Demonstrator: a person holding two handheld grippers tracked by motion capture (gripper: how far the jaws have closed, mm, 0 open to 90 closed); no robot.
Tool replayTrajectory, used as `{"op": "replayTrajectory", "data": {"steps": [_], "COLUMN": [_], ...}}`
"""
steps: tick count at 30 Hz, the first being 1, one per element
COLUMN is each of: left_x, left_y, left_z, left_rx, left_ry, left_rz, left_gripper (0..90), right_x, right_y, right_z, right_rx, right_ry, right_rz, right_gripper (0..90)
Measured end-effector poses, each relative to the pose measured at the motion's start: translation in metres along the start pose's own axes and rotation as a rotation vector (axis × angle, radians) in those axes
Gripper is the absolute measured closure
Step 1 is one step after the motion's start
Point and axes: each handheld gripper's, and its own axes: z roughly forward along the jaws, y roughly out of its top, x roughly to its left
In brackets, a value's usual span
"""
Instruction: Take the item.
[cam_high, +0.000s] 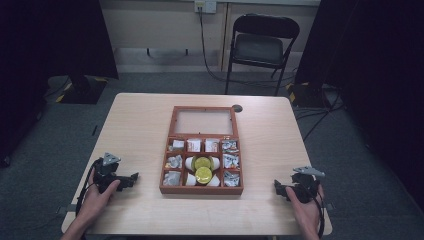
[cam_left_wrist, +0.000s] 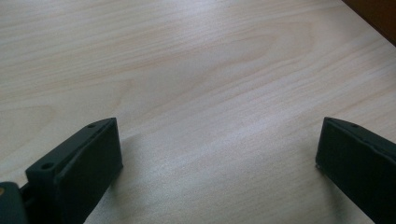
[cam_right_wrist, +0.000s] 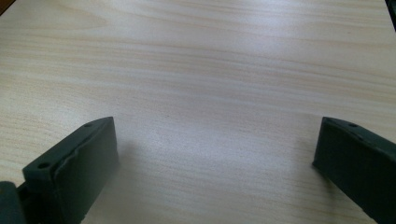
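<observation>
wooden box (cam_high: 201, 189) sits at the middle of the table (cam_high: 140, 125), lid open and lying flat on the far side. its compartments hold small packets along the back row and both side columns. two white cups (cam_high: 202, 170) with yellow tops lie in the centre compartments.

left gripper (cam_high: 134, 178) rests on the table, well apart from the box, off the box's left side near its front corner. jaws stand wide apart, nothing between them. in the left gripper view bare table lies between the fingers (cam_left_wrist: 88, 163), and a brown corner of the box (cam_left_wrist: 376, 16) shows far off at the upper right.

right gripper (cam_high: 278, 191) rests on the table, well apart from the box, off the box's right side near its front corner. jaws stand wide apart, nothing between them. in the right gripper view bare wood lies between the fingers (cam_right_wrist: 84, 163).

neither gripper touches the box or its contents.
</observation>
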Motion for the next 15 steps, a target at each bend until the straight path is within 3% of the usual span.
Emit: {"op": "replayTrajectory", "data": {"steps": [8, 10, 11, 15], "left_x": [-0.0002, -0.0002, -0.0003, 0.0001], "left_y": [0.0002, 0.0003, 0.0003, 0.0009], "left_z": [0.0004, 0.0005, 0.0006, 0.0006], "left_rx": [-0.002, -0.002, -0.002, 0.002], "left_ry": [-0.001, -0.001, -0.002, -0.007], "left_rz": [-0.003, -0.003, -0.004, 0.003], "left_gripper": [0.0, 0.0, 0.0, 0.0], "right_x": [-0.0001, 0.0003, 0.0003, -0.0004], "right_y": [0.0001, 0.0003, 0.0009, 0.0019], "right_z": [-0.0003, -0.0007, -0.0018, -0.0021], "right_rx": [-0.003, -0.013, -0.03, -0.028], "right_ry": [0.008, 0.01, 0.007, 0.01], "right_rz": [0.004, 0.002, 0.005, 0.006], "right_gripper": [0.0, 5.1, 14.8, 14.0]}}
